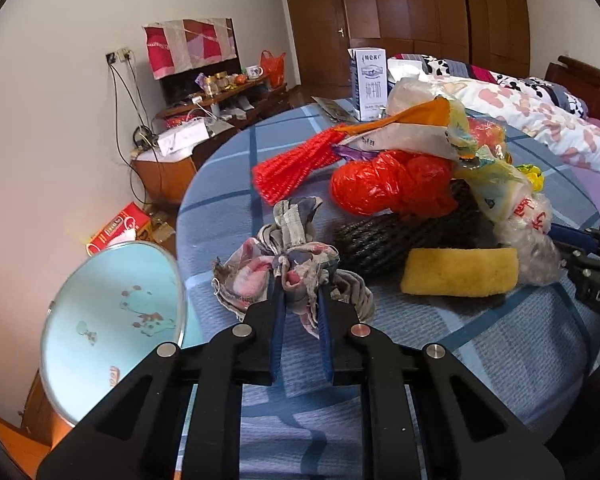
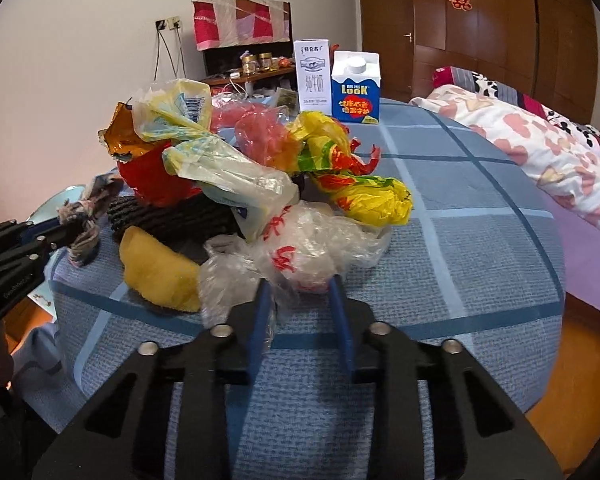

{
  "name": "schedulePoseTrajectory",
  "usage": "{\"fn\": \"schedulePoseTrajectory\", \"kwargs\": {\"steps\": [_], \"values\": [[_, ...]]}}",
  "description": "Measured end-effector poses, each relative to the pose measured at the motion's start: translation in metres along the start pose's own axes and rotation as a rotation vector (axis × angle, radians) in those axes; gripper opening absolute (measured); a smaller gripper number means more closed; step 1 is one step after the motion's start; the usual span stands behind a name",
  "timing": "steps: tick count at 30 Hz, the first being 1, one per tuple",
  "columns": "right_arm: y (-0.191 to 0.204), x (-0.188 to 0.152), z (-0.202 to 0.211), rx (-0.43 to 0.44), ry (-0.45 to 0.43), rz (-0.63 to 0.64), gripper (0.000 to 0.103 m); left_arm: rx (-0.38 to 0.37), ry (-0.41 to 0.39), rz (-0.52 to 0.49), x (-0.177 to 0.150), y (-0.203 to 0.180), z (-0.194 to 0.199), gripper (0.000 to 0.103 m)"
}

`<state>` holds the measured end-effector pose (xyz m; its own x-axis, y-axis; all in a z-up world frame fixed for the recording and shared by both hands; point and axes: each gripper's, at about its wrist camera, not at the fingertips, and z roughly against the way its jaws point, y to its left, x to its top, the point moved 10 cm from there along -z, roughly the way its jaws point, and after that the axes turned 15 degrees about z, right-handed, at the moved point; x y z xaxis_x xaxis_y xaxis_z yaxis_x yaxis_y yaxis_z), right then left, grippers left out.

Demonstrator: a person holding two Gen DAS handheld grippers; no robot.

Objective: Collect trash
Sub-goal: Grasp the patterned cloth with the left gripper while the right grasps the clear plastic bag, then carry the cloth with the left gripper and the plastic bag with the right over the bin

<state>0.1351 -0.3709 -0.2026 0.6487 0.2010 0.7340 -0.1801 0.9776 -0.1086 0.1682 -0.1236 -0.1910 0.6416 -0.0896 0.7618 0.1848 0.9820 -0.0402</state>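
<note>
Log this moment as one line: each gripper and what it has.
left gripper: shut on rag bundle | right gripper: shut on clear plastic bag | both items resting on blue checked table

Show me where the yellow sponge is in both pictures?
Left wrist view: the yellow sponge lies right of centre, in front of the black mesh roll.
Right wrist view: the yellow sponge sits left of centre, beside the clear plastic bag in the right gripper.
Shared landmark: the white milk carton stands at the table's far edge in both views.
</note>
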Motion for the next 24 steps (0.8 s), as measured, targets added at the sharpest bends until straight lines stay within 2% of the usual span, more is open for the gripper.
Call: {"fn": "schedulePoseTrajectory", "kwargs": {"steps": [1,9,11,12,13,20,21,22,24], "values": [[-0.001,0.000,0.000,-0.003,0.004,0.001,0.010,0.006,-0.012,-0.009,0.001,0.000,0.003,0.014],[-0.005,0.002,0.004,-0.022,-0.009,0.012,0.011,0.018,-0.019,-0.021,0.003,0.001,0.005,0.014],[-0.005,0.006,0.009,-0.029,-0.027,0.023,0.025,0.028,-0.017,-0.019,0.002,0.003,0.004,0.014],[-0.005,0.006,0.009,-0.029,-0.027,0.023,0.046,0.034,-0.018,-0.018,0.002,0.004,0.003,0.014],[-0.007,0.008,0.012,-0.039,-0.044,0.016,0.058,0.040,-0.019,-0.018,0.002,0.006,0.003,0.014],[-0.007,0.012,0.000,-0.047,-0.032,0.039,0.057,0.052,0.001,-0.017,-0.003,0.009,-0.006,0.015],[-0.007,0.011,-0.006,-0.045,-0.021,0.042,0.049,0.052,0.005,-0.018,-0.005,0.009,-0.008,0.015],[-0.007,0.010,-0.010,-0.040,-0.010,0.044,0.033,0.054,0.008,-0.019,-0.006,0.010,-0.009,0.015],[-0.005,0.007,-0.019,-0.017,0.010,0.054,0.028,0.052,0.006,-0.023,-0.005,0.010,-0.009,0.015]]}}
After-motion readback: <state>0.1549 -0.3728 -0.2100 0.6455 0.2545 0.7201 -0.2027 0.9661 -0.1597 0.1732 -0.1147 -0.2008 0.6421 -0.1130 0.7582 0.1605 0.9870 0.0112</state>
